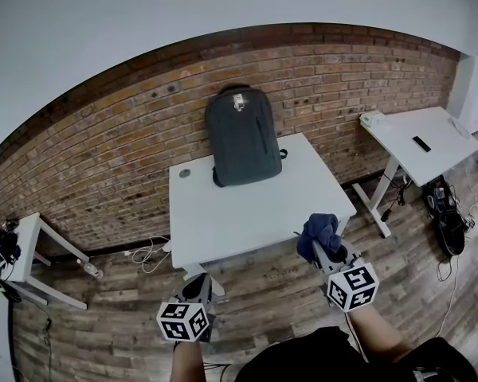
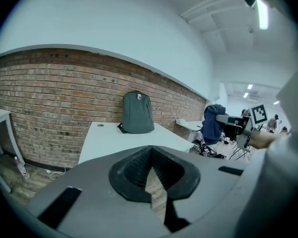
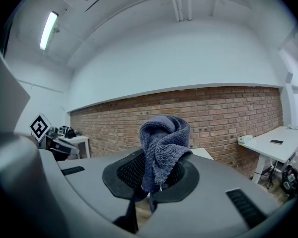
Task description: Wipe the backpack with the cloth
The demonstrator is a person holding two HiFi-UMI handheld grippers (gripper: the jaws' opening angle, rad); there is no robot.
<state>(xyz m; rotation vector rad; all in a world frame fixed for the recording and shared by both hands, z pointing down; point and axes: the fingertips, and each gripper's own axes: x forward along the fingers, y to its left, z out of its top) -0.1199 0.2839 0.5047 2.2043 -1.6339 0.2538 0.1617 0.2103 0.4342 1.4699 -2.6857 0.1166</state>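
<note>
Right gripper (image 1: 323,249) clenches the soft, light cloth (image 1: 319,231); left gripper (image 1: 197,285) closed, empty; backpack (image 1: 241,138) at twelve o'clock, probably floppy.

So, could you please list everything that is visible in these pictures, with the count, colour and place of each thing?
backpack: 1, dark grey, upright at the rear of the middle table, against the brick wall
middle table: 1, white, in front of the wall
round cap: 1, grey, near the middle table's rear left corner
right table: 1, white, at the right
flat object: 1, black, on the right table
left table: 1, white, at the far left
cables: several, white, on the wooden floor
cloth: 1, dark blue, bunched in the right gripper
left gripper: 1, grey, jaws together, empty
right gripper: 1, grey, shut on the cloth
</note>
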